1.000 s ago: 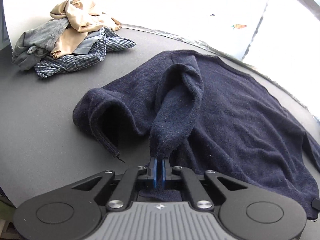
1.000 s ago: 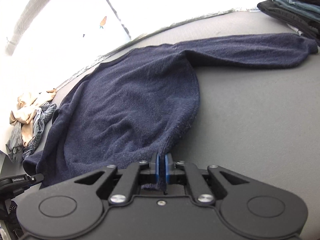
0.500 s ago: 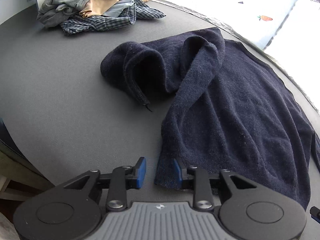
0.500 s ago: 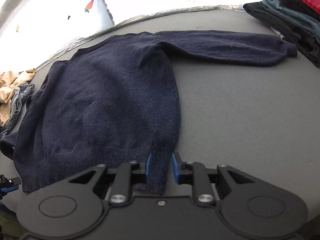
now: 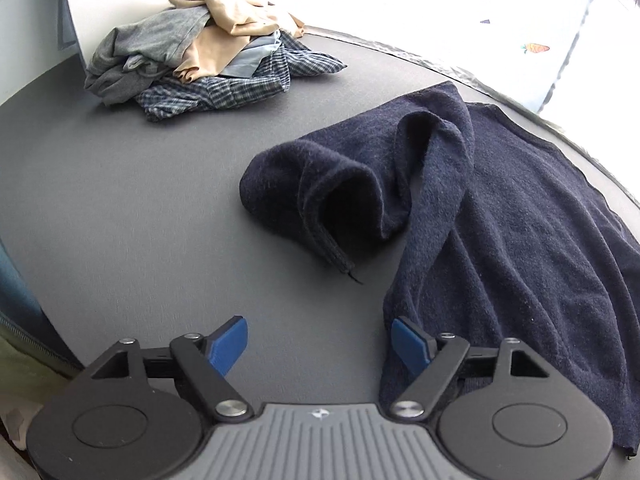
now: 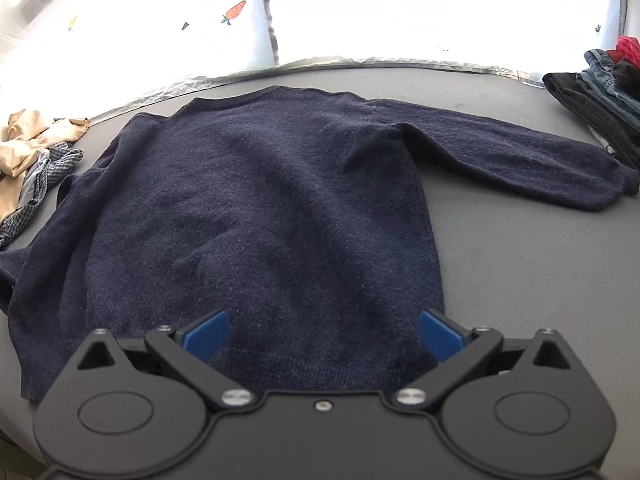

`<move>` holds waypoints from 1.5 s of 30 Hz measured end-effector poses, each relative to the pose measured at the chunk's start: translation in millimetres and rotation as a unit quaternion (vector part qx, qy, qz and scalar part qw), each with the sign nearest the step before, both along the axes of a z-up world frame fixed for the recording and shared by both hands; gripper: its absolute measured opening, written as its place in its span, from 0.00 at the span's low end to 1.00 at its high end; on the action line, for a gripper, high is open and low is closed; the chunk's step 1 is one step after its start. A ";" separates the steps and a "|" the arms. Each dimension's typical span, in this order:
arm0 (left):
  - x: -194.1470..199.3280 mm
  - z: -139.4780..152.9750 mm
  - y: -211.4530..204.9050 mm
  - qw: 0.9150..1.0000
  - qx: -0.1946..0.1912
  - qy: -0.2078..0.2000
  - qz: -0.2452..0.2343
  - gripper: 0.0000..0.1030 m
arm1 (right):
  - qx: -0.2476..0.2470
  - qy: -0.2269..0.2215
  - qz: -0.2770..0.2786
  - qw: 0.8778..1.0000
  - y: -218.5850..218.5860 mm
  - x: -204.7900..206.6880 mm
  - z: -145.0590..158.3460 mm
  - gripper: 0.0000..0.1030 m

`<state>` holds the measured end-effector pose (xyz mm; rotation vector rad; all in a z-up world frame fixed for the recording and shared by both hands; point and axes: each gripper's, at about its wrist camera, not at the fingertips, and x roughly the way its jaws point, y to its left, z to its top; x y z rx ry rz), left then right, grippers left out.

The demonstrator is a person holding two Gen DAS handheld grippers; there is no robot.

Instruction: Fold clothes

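Currently on the grey worktop (image 6: 520, 280): 1 navy sweater (image 6: 260, 208), laid out flat with its hem toward the camera in the right wrist view and its neckline toward the bright backdrop.

Item details:
- Right sleeve (image 6: 520, 156): stretched out straight across the worktop, its cuff close to the stack of folded clothes (image 6: 600, 92) at the far right edge.
- Left sleeve (image 5: 320, 196): bunched and doubled over on itself at the sweater's left side, cuff opening gaping toward the camera, a loose thread trailing from it.
- Body: a few shallow wrinkles, otherwise flat.

Left tongs (image 5: 320, 344): spread wide, holding nothing; the right-hand blue pad sits just at the sweater's lower-left hem corner, the other over bare worktop.

Right tongs (image 6: 324, 332): spread wide, holding nothing, poised above the hem near its lower-right corner.

Other stock:
- 1 heap of unfolded clothes (image 5: 200, 52), tan, grey and checked pieces, at the far left of the worktop, well apart from the sweater.
- White backdrop with a carrot print (image 6: 234, 11) behind the worktop.
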<state>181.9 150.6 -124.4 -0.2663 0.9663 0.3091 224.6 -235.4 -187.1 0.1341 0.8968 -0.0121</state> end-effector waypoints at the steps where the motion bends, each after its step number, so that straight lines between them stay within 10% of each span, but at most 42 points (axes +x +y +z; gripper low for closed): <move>1: 6.7 -1.3 7.0 1.000 0.002 -0.001 -0.010 0.79 | -0.001 0.008 -0.013 1.000 3.8 4.3 -5.0 1.00; 9: 46.3 -14.4 31.9 0.987 0.106 -0.036 -0.114 0.77 | -0.045 0.009 -0.101 0.994 29.6 8.5 -35.6 1.00; 16: 55.5 -9.3 51.5 0.961 0.245 -0.048 -0.123 0.10 | -0.040 0.009 -0.141 0.989 32.7 8.1 -34.7 1.00; 23: 40.4 51.8 82.5 0.889 0.429 -0.157 -0.030 0.11 | -0.044 0.018 -0.149 0.988 34.8 12.0 -34.3 1.00; 27: 35.7 20.7 92.4 0.877 0.467 -0.110 -0.029 0.21 | -0.043 0.026 -0.153 0.987 34.1 17.0 -33.6 1.00; 28: 36.2 3.4 95.8 0.885 0.458 -0.073 -0.039 0.27 | -0.043 0.028 -0.153 0.987 34.0 18.2 -33.6 1.00; 31: 28.9 -14.6 121.1 0.945 0.327 -0.014 0.021 0.29 | -0.042 0.034 -0.148 0.988 32.3 21.6 -33.1 1.00; 34: 21.6 -32.6 146.4 0.978 0.186 0.045 0.080 0.43 | -0.041 0.042 -0.139 0.988 30.8 24.3 -31.9 1.00; 39: 6.6 -34.1 163.2 0.995 0.002 0.029 0.099 0.51 | -0.042 0.047 -0.125 0.990 29.6 27.0 -31.6 1.00; 45: 21.6 -33.1 117.7 1.000 -0.016 0.024 0.009 0.60 | -0.034 0.062 -0.085 0.994 21.4 29.2 -30.1 1.00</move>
